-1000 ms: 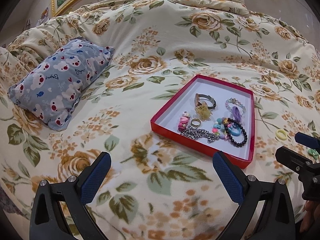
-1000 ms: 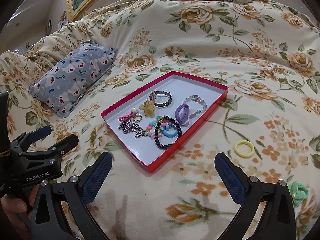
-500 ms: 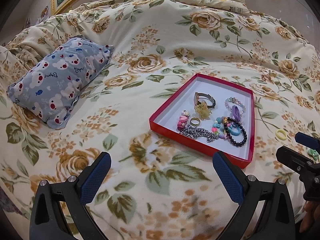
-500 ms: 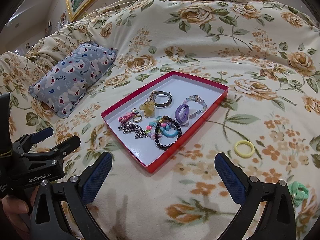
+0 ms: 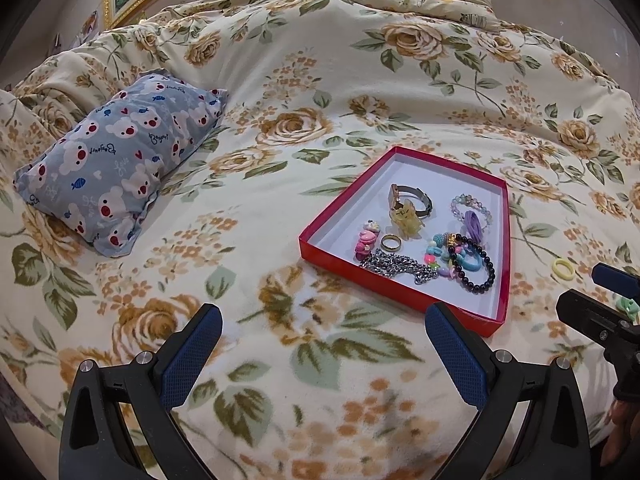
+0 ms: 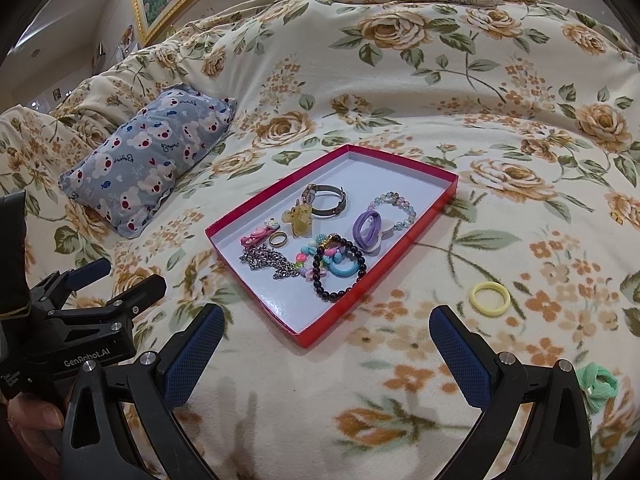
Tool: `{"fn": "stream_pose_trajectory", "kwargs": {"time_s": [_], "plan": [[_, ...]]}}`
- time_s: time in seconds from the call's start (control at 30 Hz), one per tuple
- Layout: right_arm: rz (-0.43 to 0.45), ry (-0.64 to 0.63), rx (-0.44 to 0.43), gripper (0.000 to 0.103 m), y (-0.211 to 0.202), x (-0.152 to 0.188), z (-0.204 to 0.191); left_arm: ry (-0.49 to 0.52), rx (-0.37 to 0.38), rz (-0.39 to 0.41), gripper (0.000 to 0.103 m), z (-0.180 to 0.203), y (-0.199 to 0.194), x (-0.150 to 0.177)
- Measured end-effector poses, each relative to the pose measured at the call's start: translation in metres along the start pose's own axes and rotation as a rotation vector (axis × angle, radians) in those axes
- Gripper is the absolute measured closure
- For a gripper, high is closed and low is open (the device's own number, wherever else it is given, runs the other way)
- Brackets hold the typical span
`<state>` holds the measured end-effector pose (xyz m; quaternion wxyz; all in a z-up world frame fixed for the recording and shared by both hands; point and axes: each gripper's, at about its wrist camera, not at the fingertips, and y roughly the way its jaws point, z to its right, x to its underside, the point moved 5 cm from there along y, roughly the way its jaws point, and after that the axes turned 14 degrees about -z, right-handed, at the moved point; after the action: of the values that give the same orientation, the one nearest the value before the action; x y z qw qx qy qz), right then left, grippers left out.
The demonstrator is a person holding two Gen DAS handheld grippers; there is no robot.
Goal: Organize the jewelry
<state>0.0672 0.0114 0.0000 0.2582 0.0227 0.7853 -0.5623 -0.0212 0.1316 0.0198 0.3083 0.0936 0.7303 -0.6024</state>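
Since both the left claw (image 5: pixel 322 350) and right claw (image 6: pixel 328 350) hang wide and empty, grabbing the yellow ring (image 6: pixel 489 298) could pinch the soft blanket (image 6: pixel 400 92) too.

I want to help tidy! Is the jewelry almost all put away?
Nearly. The red box already holds the watch, bracelets and chain. Both grippers, left and right, are open and empty. A yellow ring and green hair tie remain on the blanket.
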Motion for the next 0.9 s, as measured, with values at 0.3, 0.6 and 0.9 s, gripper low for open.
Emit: {"fn": "stream_pose_trajectory", "kwargs": {"time_s": [0.3,0.6,0.9], "plan": [[0.001,0.001,0.000,0.000,-0.0008,-0.0006,-0.0012,-0.005,0.007,-0.001,0.001,0.0007,0.0005,0.0016],[0.002,-0.001,-0.001,0.000,-0.0026,-0.0011,-0.0040,-0.005,0.009,-0.001,0.001,0.0009,0.0000,0.0018],[0.002,-0.001,0.000,0.000,-0.0025,-0.0010,-0.0029,-0.004,0.010,-0.001,0.001,0.0021,-0.0004,0.0021]]}}
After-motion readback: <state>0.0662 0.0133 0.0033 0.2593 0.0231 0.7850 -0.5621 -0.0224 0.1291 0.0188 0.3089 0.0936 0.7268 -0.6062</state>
